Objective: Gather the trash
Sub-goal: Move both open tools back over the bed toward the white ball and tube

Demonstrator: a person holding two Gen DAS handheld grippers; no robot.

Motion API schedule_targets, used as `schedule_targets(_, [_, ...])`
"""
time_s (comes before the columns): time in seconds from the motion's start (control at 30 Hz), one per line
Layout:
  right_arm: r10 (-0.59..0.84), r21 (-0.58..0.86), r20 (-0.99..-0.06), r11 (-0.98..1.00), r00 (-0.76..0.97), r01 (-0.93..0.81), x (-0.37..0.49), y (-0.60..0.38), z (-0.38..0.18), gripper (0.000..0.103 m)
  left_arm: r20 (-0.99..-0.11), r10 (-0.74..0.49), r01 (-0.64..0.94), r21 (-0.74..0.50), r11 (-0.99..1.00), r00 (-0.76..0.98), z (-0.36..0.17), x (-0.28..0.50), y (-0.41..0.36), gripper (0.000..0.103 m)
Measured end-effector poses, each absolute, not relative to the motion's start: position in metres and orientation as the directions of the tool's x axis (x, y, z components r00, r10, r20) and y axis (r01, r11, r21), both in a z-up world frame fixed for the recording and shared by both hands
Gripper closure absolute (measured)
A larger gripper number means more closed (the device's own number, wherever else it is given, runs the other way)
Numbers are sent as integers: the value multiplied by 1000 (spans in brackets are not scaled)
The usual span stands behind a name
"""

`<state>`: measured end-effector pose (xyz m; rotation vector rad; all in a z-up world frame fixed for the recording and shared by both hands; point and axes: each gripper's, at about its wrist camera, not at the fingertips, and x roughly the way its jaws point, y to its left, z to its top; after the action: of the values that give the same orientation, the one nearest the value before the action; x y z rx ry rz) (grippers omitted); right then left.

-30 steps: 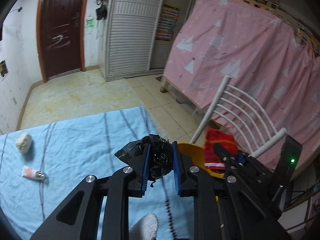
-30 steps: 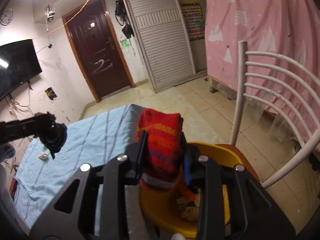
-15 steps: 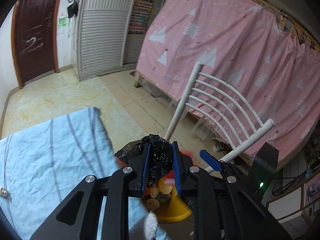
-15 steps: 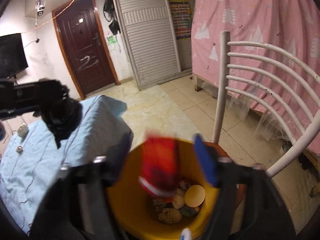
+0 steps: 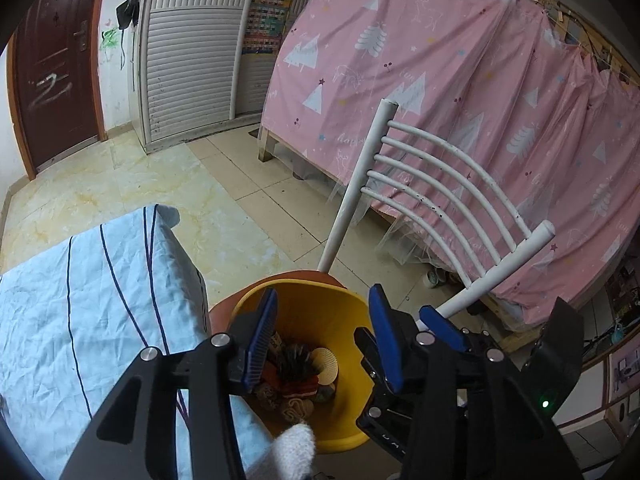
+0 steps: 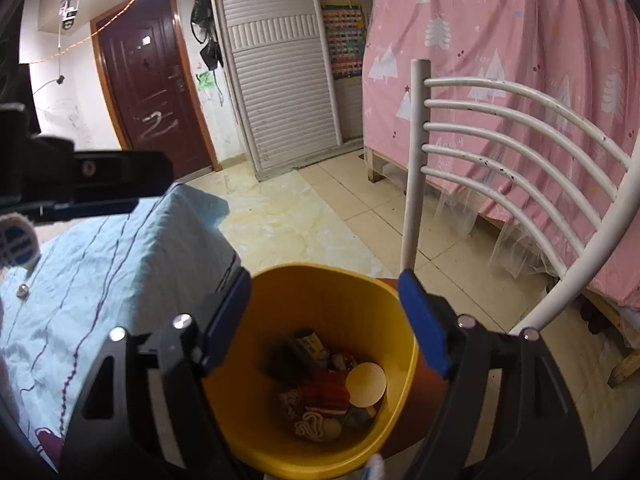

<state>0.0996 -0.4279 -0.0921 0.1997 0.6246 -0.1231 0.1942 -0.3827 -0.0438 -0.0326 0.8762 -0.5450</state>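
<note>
A: Starting with the left wrist view: gone from between the pads, the black bag clamped there a second ago; now lying dark and crumpled inside the yellow bin, lower centre of the frame, on top of the red knit cloth.

B: And the left gripper?

A: Jaws just been opening, standing apart with nothing between them, framing the bin's mouth from above. Also showing at lower right, the right gripper, blue pads over the far rim.

B: Moving on to the right wrist view?

A: Same story: red knit cloth no longer pinched, resting deep in the bin at lower centre, beside a pale round shell-like piece and the black bag. Right gripper spread wide and empty, jaws having just been opening, pads either side of the rim. Poking in from the left edge, the left gripper's arm.

B: Step in hand?

A: Looking like the tail of a drop, both pieces released into the bin. Next, probably lifting clear and swinging back over the blue striped sheet, upper left, hunting for leftovers; one small silvery bit sitting there at far left.
</note>
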Motion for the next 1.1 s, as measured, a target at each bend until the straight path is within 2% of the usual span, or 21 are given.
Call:
schedule_targets(0.17, [-42,163,-584,972,810,168,96,-421,-80,28,-716,-465,423,-256,869,521,-39,192,-367,65])
schedule_targets(0.3, [-32,164,-571,975,820,152,94,-410,-68,21,-711,-456,404,-259,877,535,-33,189,-347,65])
schedule_targets(0.43, [-19,149,-558,981,830,123,94,-393,-54,20,-702,-438,381,-251,890,561,-25,187,-323,64])
schedule_targets(0.8, [65,110,-522,994,851,-8,101,-320,-16,15,-677,-359,273,-236,933,642,-3,186,-229,61])
schedule_targets(1.1, [181,87,-547,983,817,-159,113,-247,-3,10,-683,-238,147,-190,971,690,1,192,-153,57])
